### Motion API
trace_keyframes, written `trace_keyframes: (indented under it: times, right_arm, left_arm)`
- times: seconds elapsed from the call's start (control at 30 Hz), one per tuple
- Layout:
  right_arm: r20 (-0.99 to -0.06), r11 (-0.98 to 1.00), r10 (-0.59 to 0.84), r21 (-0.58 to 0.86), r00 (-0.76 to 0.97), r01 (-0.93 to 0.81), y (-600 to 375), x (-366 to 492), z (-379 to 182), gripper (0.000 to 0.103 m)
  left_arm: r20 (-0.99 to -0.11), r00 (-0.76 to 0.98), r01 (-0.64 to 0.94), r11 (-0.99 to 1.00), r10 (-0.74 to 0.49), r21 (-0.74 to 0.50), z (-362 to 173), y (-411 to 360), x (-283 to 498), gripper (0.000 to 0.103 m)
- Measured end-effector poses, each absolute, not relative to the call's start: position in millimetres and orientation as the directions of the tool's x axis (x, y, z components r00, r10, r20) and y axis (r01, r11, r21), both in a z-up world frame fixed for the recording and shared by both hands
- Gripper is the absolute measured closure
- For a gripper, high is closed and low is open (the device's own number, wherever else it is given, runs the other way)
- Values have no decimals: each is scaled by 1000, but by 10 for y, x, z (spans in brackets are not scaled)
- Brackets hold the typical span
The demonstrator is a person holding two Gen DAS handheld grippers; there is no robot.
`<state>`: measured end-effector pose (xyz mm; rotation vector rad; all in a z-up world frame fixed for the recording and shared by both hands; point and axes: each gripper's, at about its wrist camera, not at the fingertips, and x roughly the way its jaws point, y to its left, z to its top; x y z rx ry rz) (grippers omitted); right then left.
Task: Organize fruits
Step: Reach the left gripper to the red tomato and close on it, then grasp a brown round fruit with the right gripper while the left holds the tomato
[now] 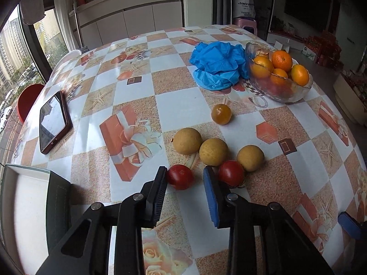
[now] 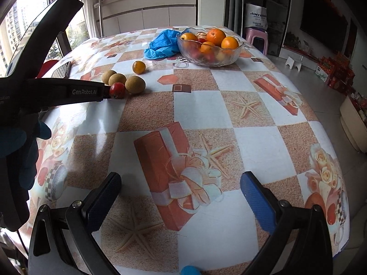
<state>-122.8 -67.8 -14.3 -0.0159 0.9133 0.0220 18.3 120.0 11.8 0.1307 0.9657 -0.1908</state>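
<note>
The left tongs (image 1: pixel 185 176) are seen partly closed with nothing between the pads: the gap is narrow and only counter (image 1: pixel 137 87) cloth shows through it. Two red fruits flank that gap. The left red fruit (image 1: pixel 180 177) lies just ahead of the left pad's tip, apparently touching it, and the right red fruit (image 1: pixel 231 173) sits just beyond the right pad, partly hidden by it. Neither is enclosed, so a sideways shift and a wider gap are judged necessary before either can be gripped.

Three tan round fruits (image 1: pixel 213 152) are clustered just ahead of the tongs, an amber fruit (image 1: pixel 221 114) further ahead, and the glass bowl (image 1: pixel 278 91) of oranges well ahead and to the right.

The right tongs (image 2: pixel 181 197) are held wide and empty over bare cloth, well apart from the fruit; the left tongs are clearly nearer.
</note>
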Motion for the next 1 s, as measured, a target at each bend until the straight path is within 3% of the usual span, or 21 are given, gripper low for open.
trace_keyframes:
  times: [0.07, 0.43, 0.57, 0.73, 0.9, 0.97, 1.0]
  right_arm:
    - [-797, 999, 29, -5, 604, -54, -689, -1221, -140, 0]
    - [-831, 987, 158, 136, 534, -80, -837, -611, -46, 1]
    - [-828, 989, 138, 89, 543, -114, -717, -365, -63, 4]
    - [-811, 977, 117, -11, 573, -215, -446, -160, -84, 20]
    - [-789, 958, 165, -14, 591, -286, -268, -10, -79, 26]
    - [-781, 953, 173, -21, 599, -303, -214, 17, -81, 33]
    - [-777, 950, 183, -19, 602, -312, -189, 25, -77, 44]
  left_arm:
    - [-817, 565, 228, 973, -113, 23, 111, 1208, 149, 79]
    - [-806, 576, 226, 974, -139, -7, 100, 1418, -50, 79]
    - [-804, 578, 220, 975, -137, -8, 100, 1480, -102, 79]
    - [-799, 586, 213, 977, -135, -9, 95, 1539, -181, 79]
    - [-800, 583, 213, 977, -141, -17, 94, 1570, -182, 79]
    - [-800, 584, 214, 977, -141, -15, 93, 1568, -184, 79]
    - [-799, 584, 216, 976, -141, -15, 91, 1569, -189, 79]
